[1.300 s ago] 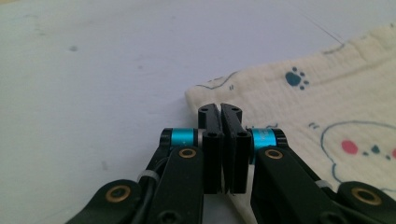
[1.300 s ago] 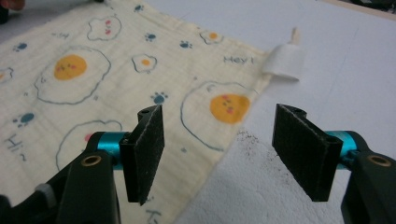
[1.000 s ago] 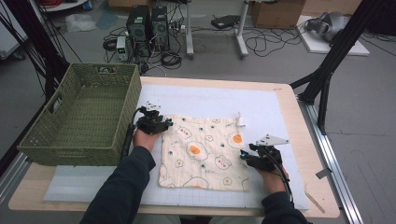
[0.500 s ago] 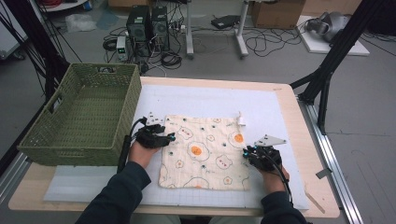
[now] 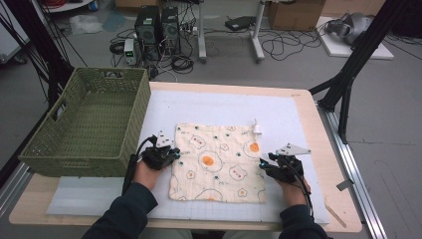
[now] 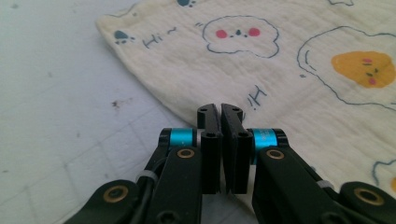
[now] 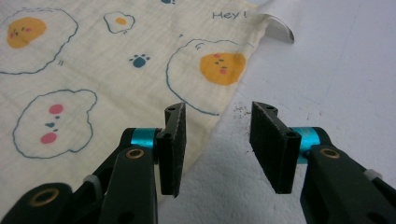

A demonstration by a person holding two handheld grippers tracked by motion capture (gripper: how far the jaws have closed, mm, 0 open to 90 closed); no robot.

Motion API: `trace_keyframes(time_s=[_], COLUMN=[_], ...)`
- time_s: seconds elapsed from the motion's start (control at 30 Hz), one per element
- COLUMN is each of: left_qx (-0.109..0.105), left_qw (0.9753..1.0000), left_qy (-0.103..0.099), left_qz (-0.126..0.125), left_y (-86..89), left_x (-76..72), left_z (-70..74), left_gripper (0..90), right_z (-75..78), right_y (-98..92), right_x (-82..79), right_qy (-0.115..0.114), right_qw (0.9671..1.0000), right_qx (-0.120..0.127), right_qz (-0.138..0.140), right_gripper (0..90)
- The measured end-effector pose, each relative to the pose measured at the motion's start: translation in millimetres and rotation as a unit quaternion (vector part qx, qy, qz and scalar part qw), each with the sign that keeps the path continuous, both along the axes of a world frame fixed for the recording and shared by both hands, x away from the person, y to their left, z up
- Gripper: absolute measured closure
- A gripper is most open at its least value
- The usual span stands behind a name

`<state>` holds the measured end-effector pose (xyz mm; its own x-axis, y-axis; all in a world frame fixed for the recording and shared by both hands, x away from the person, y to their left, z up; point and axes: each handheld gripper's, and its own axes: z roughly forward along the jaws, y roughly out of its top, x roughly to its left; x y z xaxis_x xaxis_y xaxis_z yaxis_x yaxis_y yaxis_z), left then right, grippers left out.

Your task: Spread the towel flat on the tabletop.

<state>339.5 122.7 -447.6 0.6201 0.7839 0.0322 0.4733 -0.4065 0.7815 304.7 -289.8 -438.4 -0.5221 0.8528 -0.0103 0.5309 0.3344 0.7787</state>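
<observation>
Where crinkled, egg-printed cloth (image 5: 217, 162) meets ribbed black tongs (image 7: 217, 140): soft against hard.

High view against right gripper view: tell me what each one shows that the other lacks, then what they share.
High view alone: the green woven basket left of the cloth, the left claw at the cloth's left edge, the person's forearms, the wooden table and the floor cables beyond it.

Right gripper view alone: the print up close, a "Hey!" and a blue paw, and the right claw with its jaws apart astride the cloth's edge.

Shared: the fried-egg cloth lying flat on the white mat, and the small white tag at its far corner.
</observation>
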Motion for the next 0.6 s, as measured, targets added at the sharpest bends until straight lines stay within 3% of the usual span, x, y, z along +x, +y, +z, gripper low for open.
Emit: trace_keyframes(time_s=[0.1, 0.17, 0.27, 0.33, 0.43, 0.6], left_qx=[-0.027, -0.05, -0.081, -0.109, -0.122, -0.155], left_qw=[0.9996, 0.9987, 0.9967, 0.994, 0.9923, 0.9858], left_qy=[0.003, 0.008, -0.001, 0.0, -0.023, -0.058], left_qz=[0.006, 0.009, -0.003, -0.013, -0.006, -0.03], left_y=[10.2, 12.9, 14.3, 13.6, 13.9, 15.8], left_x=[0.6, -0.4, -2.6, -4.6, -7.9, -13.8], left_z=[-2.6, -2.4, 1.7, 4.6, 9.9, 18.6], left_gripper=[83.4, 64.7, 44.2, 35.4, 19.3, 17.1], right_z=[0.3, 1.8, 7.6, 12.0, 20.3, 31.8], right_y=[-4.5, -7.3, -11.5, -14.1, -16.3, -17.9], right_x=[-1.0, -1.6, -3.9, -6.2, -13.1, -21.4], right_qy=[-0.003, -0.008, -0.017, -0.024, -0.044, -0.073], right_qw=[1.0, 0.9999, 0.9996, 0.9993, 0.9985, 0.997], right_qx=[0.002, 0.008, 0.017, 0.02, 0.019, 0.026], right_qz=[-0.002, -0.006, -0.014, -0.019, -0.025, -0.001], right_gripper=[55.1, 54.2, 50.7, 46.7, 37.8, 24.4])
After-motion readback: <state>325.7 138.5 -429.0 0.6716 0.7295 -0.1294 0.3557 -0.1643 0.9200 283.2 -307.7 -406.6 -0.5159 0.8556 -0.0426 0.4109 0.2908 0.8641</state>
